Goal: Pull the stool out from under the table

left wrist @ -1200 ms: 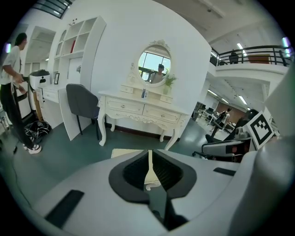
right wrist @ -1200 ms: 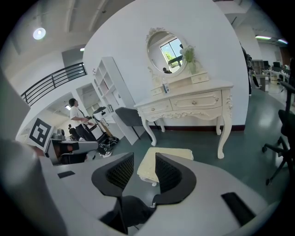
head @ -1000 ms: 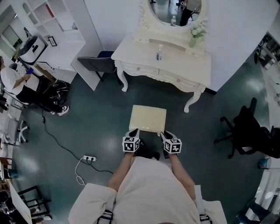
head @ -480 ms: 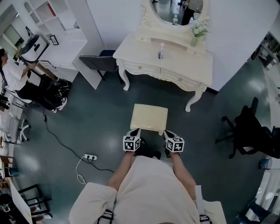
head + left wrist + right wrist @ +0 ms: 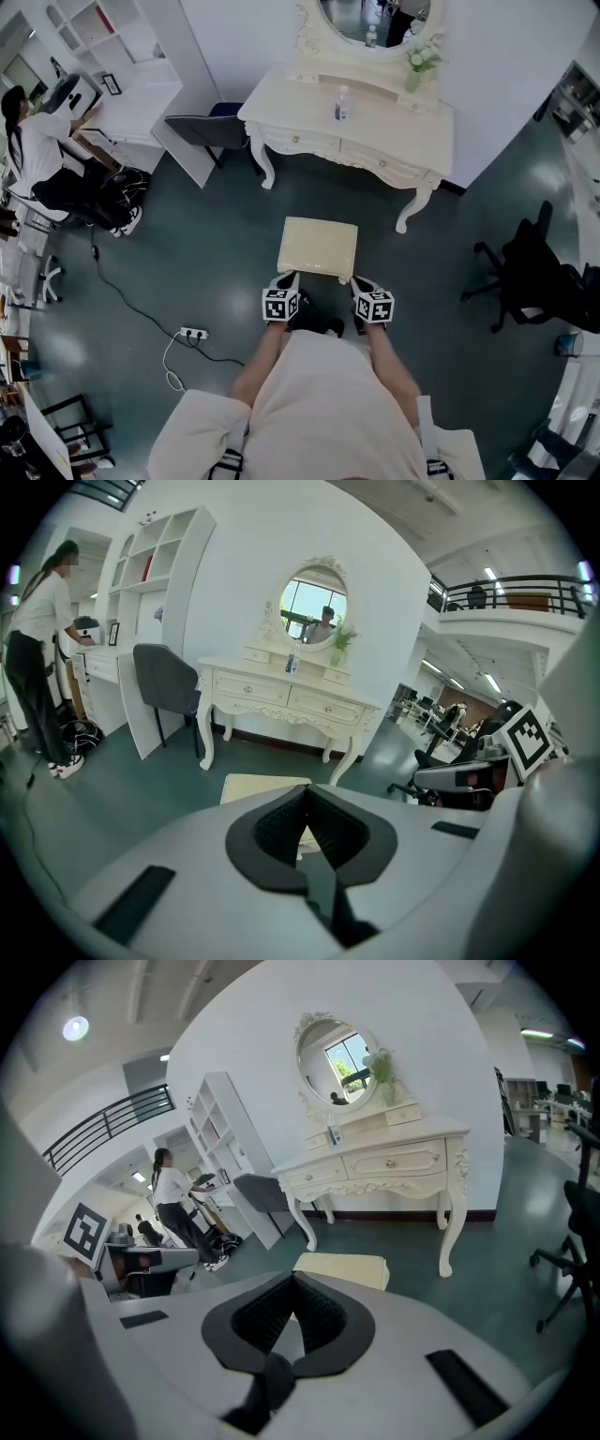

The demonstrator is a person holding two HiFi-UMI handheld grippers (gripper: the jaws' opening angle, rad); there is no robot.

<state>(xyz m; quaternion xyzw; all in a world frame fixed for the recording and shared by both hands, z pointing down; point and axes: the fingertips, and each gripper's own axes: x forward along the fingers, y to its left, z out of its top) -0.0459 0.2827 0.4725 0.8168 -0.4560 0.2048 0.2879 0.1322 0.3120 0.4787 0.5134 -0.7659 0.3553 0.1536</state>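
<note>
The cream stool point(image 5: 319, 247) stands on the dark floor, out in front of the white dressing table point(image 5: 384, 127) and apart from its legs. My left gripper point(image 5: 292, 278) and right gripper point(image 5: 357, 281) sit at the stool's near edge, one towards each corner. In the left gripper view the left gripper point(image 5: 307, 794) has its jaws together, with the stool point(image 5: 264, 786) just beyond the tips. The right gripper view shows the right gripper point(image 5: 292, 1281) shut the same way, the stool point(image 5: 345, 1267) ahead of it. Neither pair of jaws has anything pressed between them.
A grey chair point(image 5: 202, 136) stands left of the table and a black office chair point(image 5: 534, 281) to the right. A power strip point(image 5: 192, 338) with its cable lies on the floor at my left. A person point(image 5: 37, 159) stands at a desk far left. A bottle point(image 5: 341, 105) is on the table.
The stool and both grippers hold nearly the same places. The person at the far left has moved up against the desk.
</note>
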